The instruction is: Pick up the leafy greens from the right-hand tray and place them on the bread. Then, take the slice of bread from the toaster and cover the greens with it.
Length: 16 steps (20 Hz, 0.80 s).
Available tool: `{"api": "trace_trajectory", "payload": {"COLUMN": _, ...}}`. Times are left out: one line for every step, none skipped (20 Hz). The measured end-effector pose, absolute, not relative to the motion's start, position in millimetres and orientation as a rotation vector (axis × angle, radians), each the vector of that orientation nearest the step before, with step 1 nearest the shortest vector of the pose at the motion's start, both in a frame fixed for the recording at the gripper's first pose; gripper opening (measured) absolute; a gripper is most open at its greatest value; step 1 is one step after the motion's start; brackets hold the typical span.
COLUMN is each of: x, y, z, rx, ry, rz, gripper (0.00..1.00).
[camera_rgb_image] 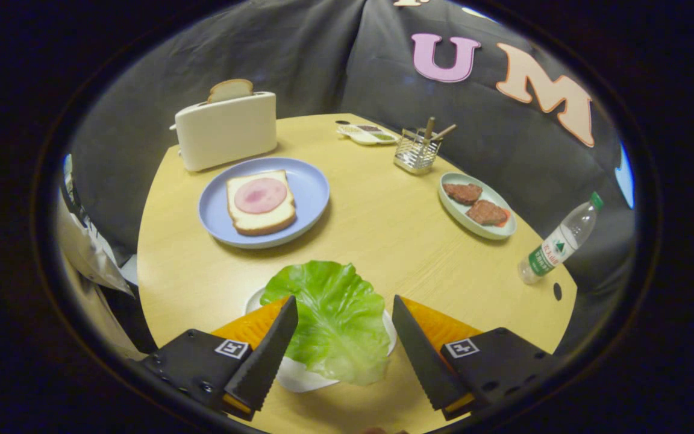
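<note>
A leaf of green lettuce (330, 316) lies on a small white tray (299, 374) directly between my fingers. My gripper (342, 308) is open, one finger on each side of the leaf, neither pressing on it. Beyond the fingers a blue plate (309, 184) holds a slice of bread (261, 204) topped with a round of pink ham (260, 194). Behind the plate stands a white toaster (226, 131) with a second bread slice (230, 90) sticking up from its slot.
On the round wooden table (383, 229) a pale green oval dish (477, 208) with two brown patties sits to the right, a wire utensil holder (417, 150) and a small condiment tray (367, 134) behind it. A plastic water bottle (559, 247) stands by the table's right edge.
</note>
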<state>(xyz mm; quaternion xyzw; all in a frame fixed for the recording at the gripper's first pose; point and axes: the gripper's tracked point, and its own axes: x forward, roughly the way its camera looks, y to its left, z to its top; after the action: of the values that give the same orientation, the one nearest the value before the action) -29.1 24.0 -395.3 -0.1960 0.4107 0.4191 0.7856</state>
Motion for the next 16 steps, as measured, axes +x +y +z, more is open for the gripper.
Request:
{"api": "trace_trajectory", "payload": {"x": -31, "y": 23, "z": -401, "rx": -0.421, "ry": 0.904, "rz": 0.903, "gripper": 1.00}}
{"api": "trace_trajectory", "payload": {"x": -33, "y": 21, "z": -406, "rx": -0.417, "ry": 0.921, "rz": 0.902, "gripper": 1.00}}
{"api": "trace_trajectory", "payload": {"x": -35, "y": 20, "z": -410, "rx": -0.415, "ry": 0.938, "rz": 0.903, "gripper": 1.00}}
{"api": "trace_trajectory", "payload": {"x": -36, "y": 19, "z": -415, "rx": -0.414, "ry": 0.954, "rz": 0.901, "gripper": 1.00}}
{"api": "trace_trajectory", "payload": {"x": -37, "y": 17, "z": -420, "rx": -0.414, "ry": 0.973, "rz": 0.898, "gripper": 1.00}}
{"api": "trace_trajectory", "payload": {"x": -39, "y": 16, "z": -425, "rx": -0.409, "ry": 0.991, "rz": 0.894, "gripper": 1.00}}
{"api": "trace_trajectory", "payload": {"x": -40, "y": 16, "z": -429, "rx": -0.402, "ry": 1.009, "rz": 0.891, "gripper": 1.00}}
{"api": "trace_trajectory", "payload": {"x": -43, "y": 14, "z": -432, "rx": -0.395, "ry": 1.028, "rz": 0.889, "gripper": 1.00}}
{"api": "trace_trajectory", "payload": {"x": -46, "y": 14, "z": -431, "rx": -0.373, "ry": 1.041, "rz": 0.892, "gripper": 1.00}}
{"api": "trace_trajectory", "payload": {"x": -45, "y": 16, "z": -435, "rx": -0.364, "ry": 1.050, "rz": 0.889, "gripper": 1.00}}
{"api": "trace_trajectory", "payload": {"x": -45, "y": 16, "z": -434, "rx": -0.353, "ry": 1.058, "rz": 0.889, "gripper": 1.00}}
{"api": "trace_trajectory", "payload": {"x": -46, "y": 15, "z": -436, "rx": -0.341, "ry": 1.071, "rz": 0.887, "gripper": 1.00}}
{"api": "trace_trajectory", "payload": {"x": -46, "y": 15, "z": -435, "rx": -0.334, "ry": 1.074, "rz": 0.883, "gripper": 1.00}}
{"api": "trace_trajectory", "payload": {"x": -46, "y": 15, "z": -435, "rx": -0.337, "ry": 1.079, "rz": 0.881, "gripper": 1.00}}
{"api": "trace_trajectory", "payload": {"x": -47, "y": 16, "z": -435, "rx": -0.340, "ry": 1.078, "rz": 0.883, "gripper": 0.90}}
{"api": "trace_trajectory", "payload": {"x": -49, "y": 17, "z": -434, "rx": -0.344, "ry": 1.080, "rz": 0.886, "gripper": 0.81}}
